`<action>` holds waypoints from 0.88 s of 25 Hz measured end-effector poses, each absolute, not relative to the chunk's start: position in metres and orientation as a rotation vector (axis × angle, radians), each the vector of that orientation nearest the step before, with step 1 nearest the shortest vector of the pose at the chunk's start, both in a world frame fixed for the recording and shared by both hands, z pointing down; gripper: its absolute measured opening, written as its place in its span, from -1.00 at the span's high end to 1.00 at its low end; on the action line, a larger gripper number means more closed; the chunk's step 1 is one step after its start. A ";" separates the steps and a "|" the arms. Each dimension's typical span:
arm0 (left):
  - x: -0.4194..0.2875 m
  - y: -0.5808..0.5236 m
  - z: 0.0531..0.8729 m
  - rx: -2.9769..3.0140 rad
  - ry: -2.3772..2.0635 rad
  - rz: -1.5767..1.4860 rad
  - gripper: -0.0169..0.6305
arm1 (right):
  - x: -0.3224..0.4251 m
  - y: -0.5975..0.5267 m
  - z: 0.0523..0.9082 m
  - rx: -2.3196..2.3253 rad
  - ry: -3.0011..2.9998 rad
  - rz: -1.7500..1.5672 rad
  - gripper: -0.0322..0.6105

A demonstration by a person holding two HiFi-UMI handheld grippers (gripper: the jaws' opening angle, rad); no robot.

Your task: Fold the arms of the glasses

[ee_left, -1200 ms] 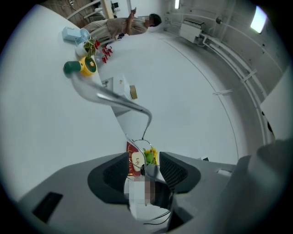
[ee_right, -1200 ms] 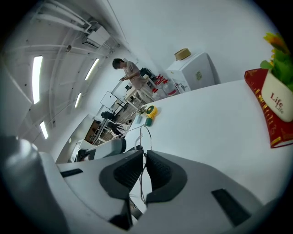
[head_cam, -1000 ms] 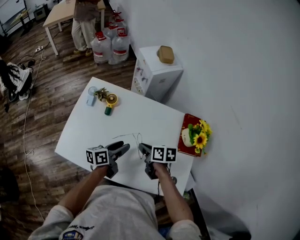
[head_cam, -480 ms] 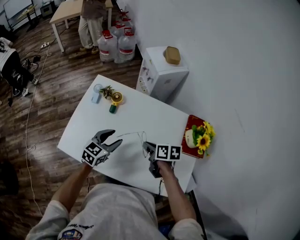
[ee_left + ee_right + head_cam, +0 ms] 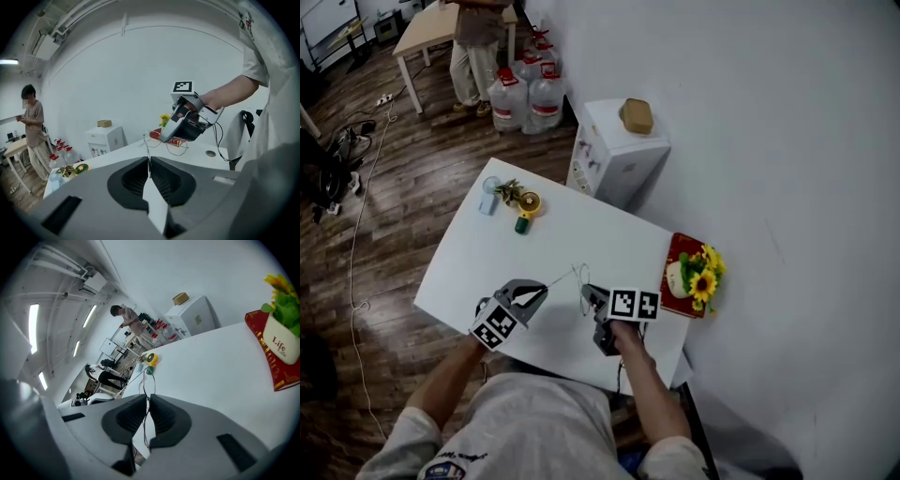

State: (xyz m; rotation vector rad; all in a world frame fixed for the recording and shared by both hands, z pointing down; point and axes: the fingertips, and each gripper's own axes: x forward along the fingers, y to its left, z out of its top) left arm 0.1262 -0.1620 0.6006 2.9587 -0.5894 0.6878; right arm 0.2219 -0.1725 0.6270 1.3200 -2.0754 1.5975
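Note:
Thin wire-rimmed glasses hang above the white table, between my two grippers. My left gripper is shut on one slim arm of the glasses, which runs out from between its pads toward the lenses. My right gripper is shut on the glasses frame; the wire rim sticks out of its closed jaws. In the left gripper view the right gripper shows just behind the lenses.
A pot of sunflowers on a red book stands at the table's right edge. A yellow mini fan and a blue cup sit at the far corner. Beyond are a white cabinet, water jugs and a standing person.
My left gripper has rolled, lifted slightly toward the glasses and gone from open to shut on the glasses' arm. The right gripper has stayed in place, still holding the frame.

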 end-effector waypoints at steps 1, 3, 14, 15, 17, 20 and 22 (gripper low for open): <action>0.131 -0.157 0.601 2.959 -0.578 0.677 0.90 | 0.222 -0.174 0.626 1.325 -2.078 1.600 0.82; 0.140 -0.148 0.603 2.949 -0.552 0.656 0.90 | 0.221 -0.175 0.626 1.327 -2.083 1.603 0.82; 0.181 -0.104 0.616 2.920 -0.263 0.718 0.85 | 0.213 -0.170 0.619 1.300 -2.101 1.615 0.82; 0.183 -0.099 0.617 2.917 -0.225 0.724 0.81 | 0.212 -0.169 0.620 1.296 -2.100 1.611 0.82; 0.183 -0.091 0.621 2.906 -0.159 0.730 0.61 | 0.212 -0.167 0.623 1.293 -2.099 1.601 0.82; 0.174 -0.090 0.622 2.888 -0.164 0.702 0.50 | 0.212 -0.167 0.627 1.301 -2.099 1.595 0.82; 0.162 -0.100 0.623 2.868 -0.241 0.676 0.50 | 0.213 -0.166 0.628 1.305 -2.099 1.591 0.82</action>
